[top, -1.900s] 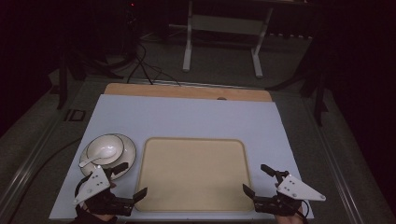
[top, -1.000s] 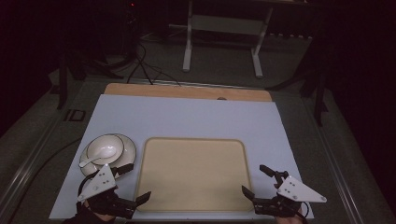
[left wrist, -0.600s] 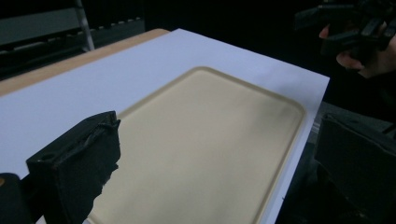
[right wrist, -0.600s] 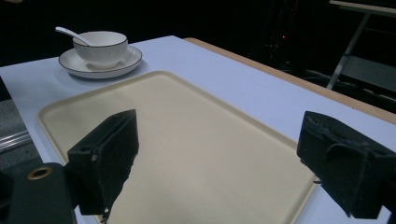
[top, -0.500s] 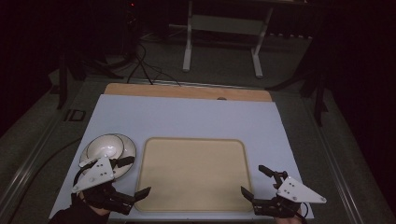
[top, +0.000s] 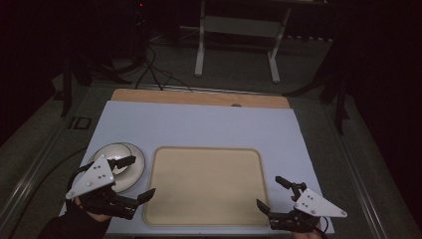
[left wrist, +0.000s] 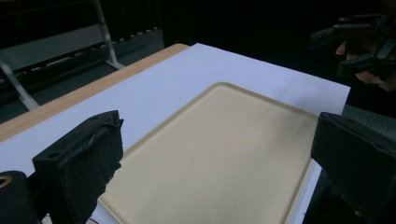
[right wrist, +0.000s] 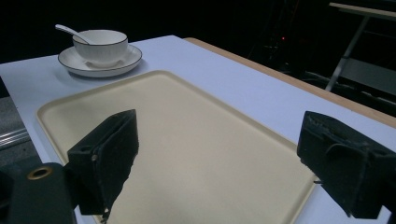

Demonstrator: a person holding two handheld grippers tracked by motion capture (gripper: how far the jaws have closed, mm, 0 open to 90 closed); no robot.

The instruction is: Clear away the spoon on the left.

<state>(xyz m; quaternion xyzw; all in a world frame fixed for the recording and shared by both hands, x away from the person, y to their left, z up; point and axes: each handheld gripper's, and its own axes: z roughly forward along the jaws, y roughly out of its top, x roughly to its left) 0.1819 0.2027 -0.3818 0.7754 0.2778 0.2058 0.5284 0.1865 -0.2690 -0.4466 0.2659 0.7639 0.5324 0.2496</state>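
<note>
With both claws spread and empty, the left claw beside the bowl could knock its spoon off the saucer.

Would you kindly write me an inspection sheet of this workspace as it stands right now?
Surface: pale blue sheet over a wooden table.
Job's things: beige tray, bare, lying flat near the front edge; white bowl with a spoon in it, standing on a saucer left of the tray.
Clutter: nothing seen.
Grippers: left tongs open by the saucer; right tongs open at the tray's right corner; both hold nothing.
Cables: black leads on the floor behind the table.
Surroundings: dark room, metal stand beyond.
</note>
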